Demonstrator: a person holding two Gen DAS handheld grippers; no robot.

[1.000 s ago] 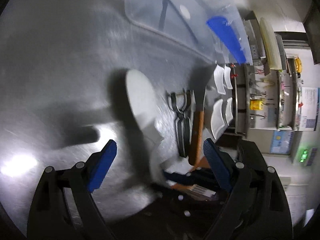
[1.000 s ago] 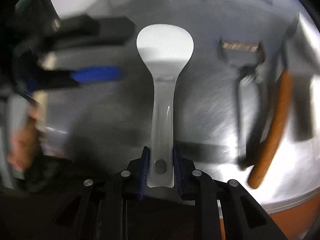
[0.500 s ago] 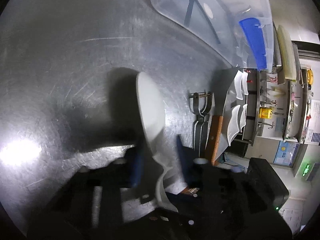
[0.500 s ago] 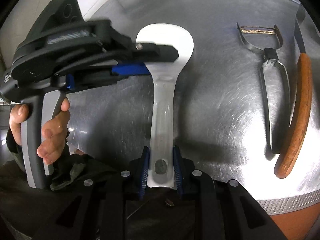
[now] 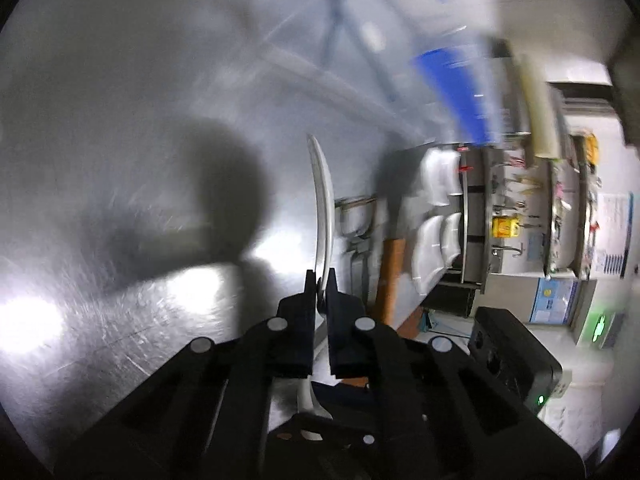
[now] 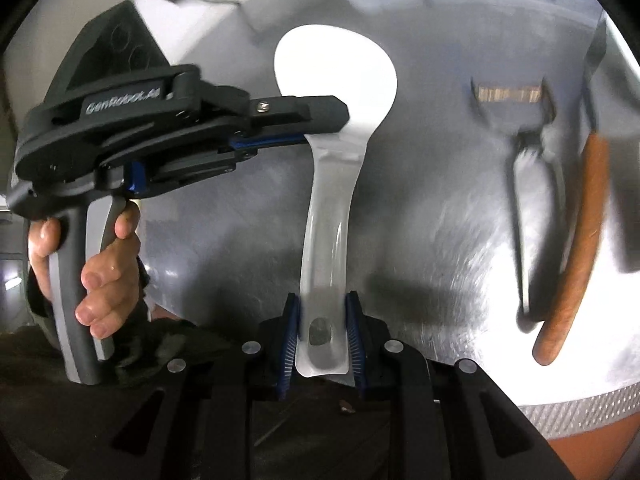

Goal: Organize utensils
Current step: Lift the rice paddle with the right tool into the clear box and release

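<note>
The one legible text is "GenRobot.AI", in pale letters on the black body of the left gripper (image 6: 326,120), seen from the right wrist view; the last letters are soft but readable.

In the left wrist view, papers (image 5: 612,236) pinned on the far wall carry lines of print, too blurred to read. A blue poster (image 5: 554,300) below them shows a round emblem, its writing illegible. A green lit sign (image 5: 600,330) near the right edge shows only a blurred shape. A yellow tag (image 5: 505,227) on the shelves has no readable marks.
</note>
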